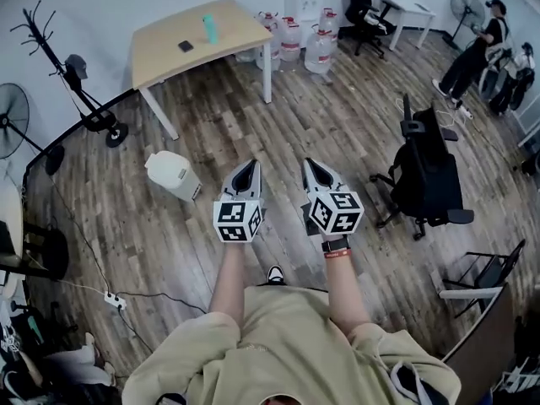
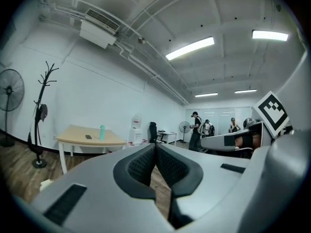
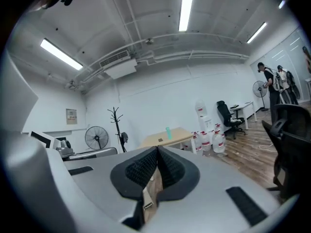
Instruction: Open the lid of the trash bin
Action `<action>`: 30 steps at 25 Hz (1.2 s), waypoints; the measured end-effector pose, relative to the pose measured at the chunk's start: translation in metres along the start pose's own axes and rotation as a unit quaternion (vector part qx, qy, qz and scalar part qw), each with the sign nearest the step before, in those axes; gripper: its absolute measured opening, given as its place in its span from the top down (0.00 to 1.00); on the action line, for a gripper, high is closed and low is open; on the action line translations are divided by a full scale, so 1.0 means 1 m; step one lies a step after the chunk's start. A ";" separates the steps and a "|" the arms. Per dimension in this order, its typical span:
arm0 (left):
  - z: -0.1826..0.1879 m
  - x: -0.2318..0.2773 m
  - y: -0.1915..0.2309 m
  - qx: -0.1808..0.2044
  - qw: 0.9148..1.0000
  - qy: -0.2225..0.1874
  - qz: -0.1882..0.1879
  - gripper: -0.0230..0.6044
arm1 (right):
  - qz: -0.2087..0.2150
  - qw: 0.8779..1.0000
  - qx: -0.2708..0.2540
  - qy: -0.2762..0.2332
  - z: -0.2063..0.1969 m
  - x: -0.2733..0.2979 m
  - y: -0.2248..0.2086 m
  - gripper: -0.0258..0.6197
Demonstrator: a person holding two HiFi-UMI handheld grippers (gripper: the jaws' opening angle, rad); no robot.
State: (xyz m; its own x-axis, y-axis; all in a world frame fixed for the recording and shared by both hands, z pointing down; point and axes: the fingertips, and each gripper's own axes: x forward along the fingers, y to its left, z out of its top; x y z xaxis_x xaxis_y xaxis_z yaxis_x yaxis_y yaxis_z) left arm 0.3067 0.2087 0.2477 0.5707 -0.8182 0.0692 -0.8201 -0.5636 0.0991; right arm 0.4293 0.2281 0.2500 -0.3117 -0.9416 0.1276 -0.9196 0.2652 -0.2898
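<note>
The trash bin (image 1: 173, 175) is a small white bin with its lid down, standing on the wooden floor near the table leg, to the left of and a little beyond my left gripper. Both grippers are held side by side at chest height above the floor, pointing forward. The left gripper (image 1: 247, 166) (image 2: 155, 147) is shut with its dark pads pressed together and nothing between them. The right gripper (image 1: 310, 165) (image 3: 157, 152) is likewise shut and empty. Neither one touches the bin.
A light wooden table (image 1: 228, 32) with a green bottle (image 1: 209, 29) stands at the back. Water jugs (image 1: 305, 42) sit beside it. A black office chair (image 1: 426, 175) is at the right, a coat rack (image 1: 80, 83) and fan (image 1: 12, 121) at the left. A person (image 1: 472, 53) stands far right.
</note>
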 end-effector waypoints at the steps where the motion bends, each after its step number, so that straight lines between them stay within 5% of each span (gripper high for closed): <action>1: 0.001 0.000 0.021 -0.004 1.000 0.000 0.015 0.93 | 0.013 1.000 -0.002 0.006 0.000 0.020 0.009 0.94; 7: 0.004 -0.017 0.128 -0.009 0.995 0.000 0.103 0.93 | 0.103 0.993 -0.015 0.048 -0.014 0.128 0.086 0.94; 15: 0.016 -0.057 0.252 -0.023 0.972 -0.013 0.235 0.93 | 0.235 0.967 -0.049 0.082 -0.028 0.235 0.204 0.94; 22: 0.020 -0.048 0.336 -0.029 0.940 -0.029 0.339 0.93 | 0.340 0.931 -0.081 0.103 -0.033 0.326 0.252 0.94; 30: 0.028 0.012 0.402 -0.047 0.904 -0.034 0.423 0.93 | 0.416 0.894 -0.090 0.139 -0.016 0.442 0.251 0.94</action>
State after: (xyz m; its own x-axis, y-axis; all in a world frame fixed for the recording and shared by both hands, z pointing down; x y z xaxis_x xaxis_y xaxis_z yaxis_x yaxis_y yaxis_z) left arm -0.0179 -0.0308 0.2601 -0.2653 -0.9590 0.0993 -0.9531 0.2764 0.1229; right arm 0.0571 -0.1184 0.2493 -0.9303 -0.3214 0.1770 -0.3574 0.9027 -0.2396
